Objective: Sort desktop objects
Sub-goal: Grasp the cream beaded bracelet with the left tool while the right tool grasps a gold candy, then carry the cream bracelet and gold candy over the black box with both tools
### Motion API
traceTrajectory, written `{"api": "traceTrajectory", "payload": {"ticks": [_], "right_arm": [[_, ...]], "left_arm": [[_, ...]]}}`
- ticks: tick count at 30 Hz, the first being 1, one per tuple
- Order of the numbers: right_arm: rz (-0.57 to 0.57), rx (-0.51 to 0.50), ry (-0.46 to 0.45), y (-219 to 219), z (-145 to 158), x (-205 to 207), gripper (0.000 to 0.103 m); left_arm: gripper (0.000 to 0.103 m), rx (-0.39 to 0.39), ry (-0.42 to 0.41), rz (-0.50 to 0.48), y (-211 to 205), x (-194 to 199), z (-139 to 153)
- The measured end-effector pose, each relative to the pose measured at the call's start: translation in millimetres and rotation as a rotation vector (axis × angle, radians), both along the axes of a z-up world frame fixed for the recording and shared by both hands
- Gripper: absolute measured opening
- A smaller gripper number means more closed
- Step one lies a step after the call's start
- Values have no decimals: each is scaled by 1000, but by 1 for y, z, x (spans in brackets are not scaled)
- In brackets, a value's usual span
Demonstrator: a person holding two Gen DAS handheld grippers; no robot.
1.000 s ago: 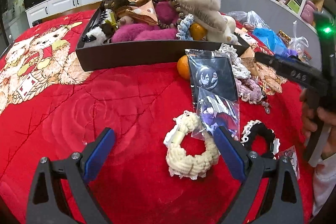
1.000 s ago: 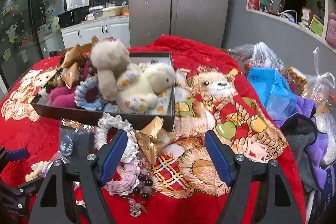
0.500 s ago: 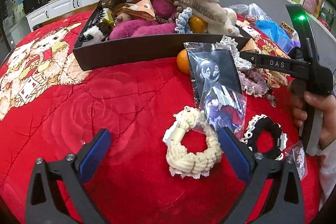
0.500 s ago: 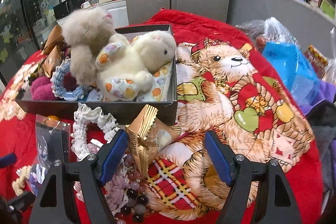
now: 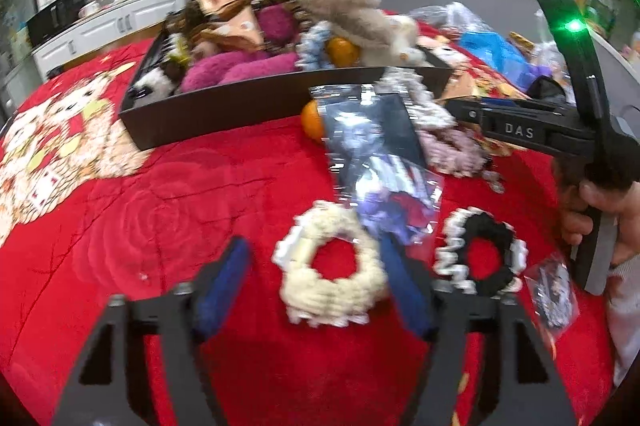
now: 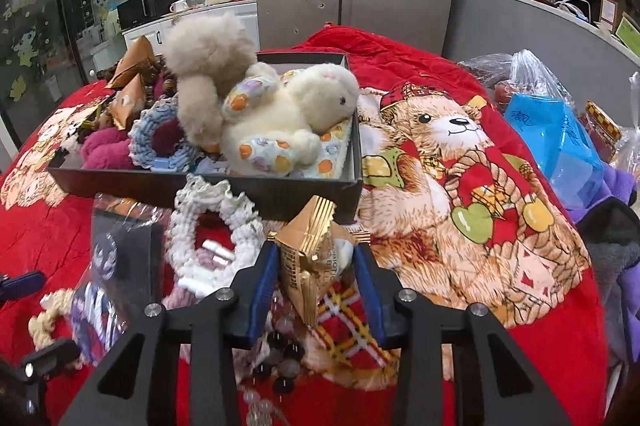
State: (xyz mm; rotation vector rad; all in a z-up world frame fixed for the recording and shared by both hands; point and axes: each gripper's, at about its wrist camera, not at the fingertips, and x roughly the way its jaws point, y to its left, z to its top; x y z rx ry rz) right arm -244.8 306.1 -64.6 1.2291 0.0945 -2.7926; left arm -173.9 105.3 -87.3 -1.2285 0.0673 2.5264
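Note:
A dark box (image 5: 240,106) full of plush toys, scrunchies and gold packets stands on the red cloth; it also shows in the right wrist view (image 6: 280,192). My left gripper (image 5: 316,286) is open around a cream scrunchie (image 5: 334,284) that lies on the cloth. A black scrunchie (image 5: 482,256) lies to its right. My right gripper (image 6: 316,290) is shut on a gold snack packet (image 6: 310,258) in front of the box. The right gripper's body shows in the left wrist view (image 5: 532,132).
Clear card sleeves (image 5: 376,154) and an orange (image 5: 312,120) lie before the box. A white lace scrunchie (image 6: 212,226) and beads (image 6: 280,366) lie by the packet. A blue bag (image 6: 560,142) and purple cloth (image 6: 624,226) are at the right.
My left gripper has moved right and its fingers have narrowed around the cream scrunchie. My right gripper has moved forward and closed on the gold packet.

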Motion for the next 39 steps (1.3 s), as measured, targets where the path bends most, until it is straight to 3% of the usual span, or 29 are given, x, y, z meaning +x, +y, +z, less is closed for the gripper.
{"api": "traceTrajectory", "payload": {"ticks": [5, 7, 12, 22, 32, 39], "right_arm": [[34, -11, 31, -2, 14, 19, 37], [54, -15, 56, -7, 23, 26, 37], [109, -3, 86, -22, 30, 38, 36], [159, 27, 108, -36, 33, 50, 34], [174, 8, 103, -37, 38, 53, 31], [178, -28, 132, -33, 57, 61, 31]], "left_arm": [[23, -34, 36, -28, 8, 9, 4], [15, -32, 39, -12, 6, 8, 5], [14, 26, -13, 19, -7, 1, 0], [14, 6, 3, 17, -6, 6, 2], [14, 19, 46, 27, -12, 12, 18], [14, 39, 94, 50, -21, 15, 40]]}}
